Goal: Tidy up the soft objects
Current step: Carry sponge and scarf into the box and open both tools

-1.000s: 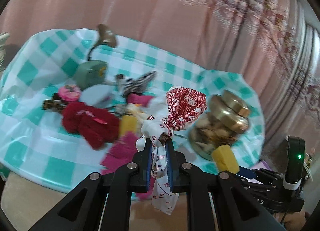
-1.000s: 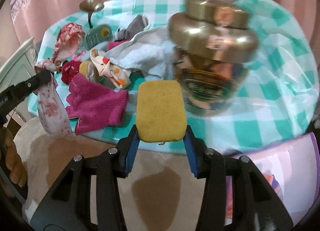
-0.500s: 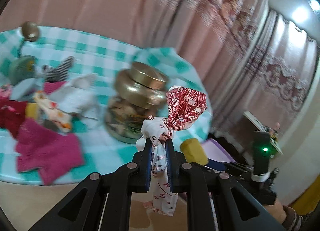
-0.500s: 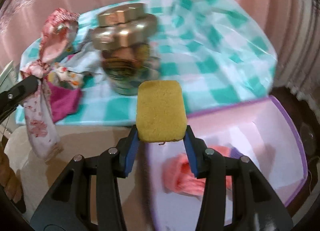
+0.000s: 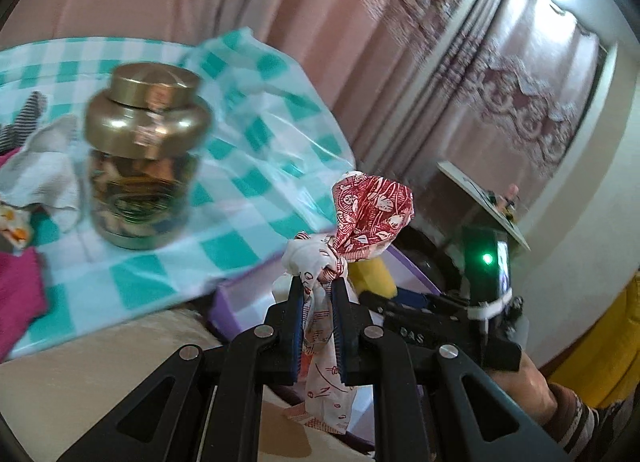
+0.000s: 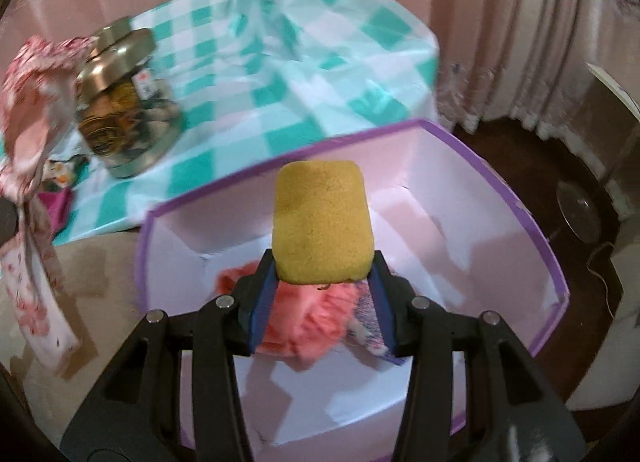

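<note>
- Right hand-held gripper (image 6: 323,274): jaws part-open and pressed on a yellow sponge (image 6: 321,222) at its lower end; the sponge stands up out of the jaws. A second ago it hung over the counter edge; now it hangs over the open box
- Left hand-held gripper (image 5: 317,294): narrow gap, jaws just eased a little wider, red-and-white scarf (image 5: 368,214) between them, pinched at its knot, tail hanging below. It has swung from the pile of soft things to the box side
- Box (image 6: 500,190), white inside with purple rim, on the floor just beside the counter: already holds a pink fluffy item (image 6: 316,314) and a patterned cloth (image 6: 368,330)
- Counter (image 6: 360,74) with green checked cover: jar with gold lid (image 5: 140,158) remains; magenta cloth (image 5: 18,294) and white cloth (image 5: 44,170) left of it, not yet sorted
- Judgement: both items are carried across and near release; the sponge looks placed to drop first, the scarf sits at the box's edge
</note>
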`<act>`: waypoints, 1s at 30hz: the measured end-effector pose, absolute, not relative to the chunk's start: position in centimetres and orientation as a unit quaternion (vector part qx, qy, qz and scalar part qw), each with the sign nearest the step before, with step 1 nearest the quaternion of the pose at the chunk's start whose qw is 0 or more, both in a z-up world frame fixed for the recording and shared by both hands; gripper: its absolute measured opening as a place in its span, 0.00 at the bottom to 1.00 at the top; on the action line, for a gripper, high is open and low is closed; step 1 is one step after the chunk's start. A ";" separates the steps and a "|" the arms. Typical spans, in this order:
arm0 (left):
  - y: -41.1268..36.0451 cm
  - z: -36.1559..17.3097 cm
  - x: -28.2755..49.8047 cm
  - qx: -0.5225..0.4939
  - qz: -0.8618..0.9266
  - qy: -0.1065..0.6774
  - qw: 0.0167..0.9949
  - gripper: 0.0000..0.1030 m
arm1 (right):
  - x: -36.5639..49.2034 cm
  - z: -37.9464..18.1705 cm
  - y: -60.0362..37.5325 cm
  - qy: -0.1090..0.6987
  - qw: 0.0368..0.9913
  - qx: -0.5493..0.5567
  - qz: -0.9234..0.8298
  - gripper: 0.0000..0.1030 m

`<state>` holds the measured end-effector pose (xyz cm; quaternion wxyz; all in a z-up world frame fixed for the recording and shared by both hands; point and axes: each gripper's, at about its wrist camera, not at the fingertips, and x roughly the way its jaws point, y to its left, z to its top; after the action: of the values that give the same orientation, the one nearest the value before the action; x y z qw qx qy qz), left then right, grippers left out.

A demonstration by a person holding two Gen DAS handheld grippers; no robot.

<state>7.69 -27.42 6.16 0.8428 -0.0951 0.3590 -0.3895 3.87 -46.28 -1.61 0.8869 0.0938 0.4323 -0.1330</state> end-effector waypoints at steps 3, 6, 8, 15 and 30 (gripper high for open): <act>-29.1 5.7 7.4 -0.077 -0.410 0.377 0.827 0.49 | 3.4 -2.2 -47.1 0.440 0.880 0.096 -0.151 0.49; -30.3 5.3 7.2 -0.057 -0.419 0.390 0.818 0.63 | 3.2 -2.8 -47.7 0.447 0.874 0.096 -0.164 0.60; -30.1 5.2 7.1 -0.057 -0.424 0.390 0.815 0.63 | 2.9 -3.1 -48.0 0.447 0.872 0.100 -0.171 0.67; -27.7 5.6 8.2 -0.078 -0.395 0.392 0.827 0.63 | 3.1 -2.6 -47.2 0.442 0.876 0.100 -0.166 0.68; -11.0 4.7 12.5 -0.152 -0.180 0.399 0.886 0.63 | 5.7 -1.3 -39.9 0.435 0.894 0.072 -0.079 0.68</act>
<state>12.54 -11.02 4.73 0.8865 -0.1515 0.3986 -0.1798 5.66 -39.92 -1.27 0.8942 0.0724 0.4347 -0.0786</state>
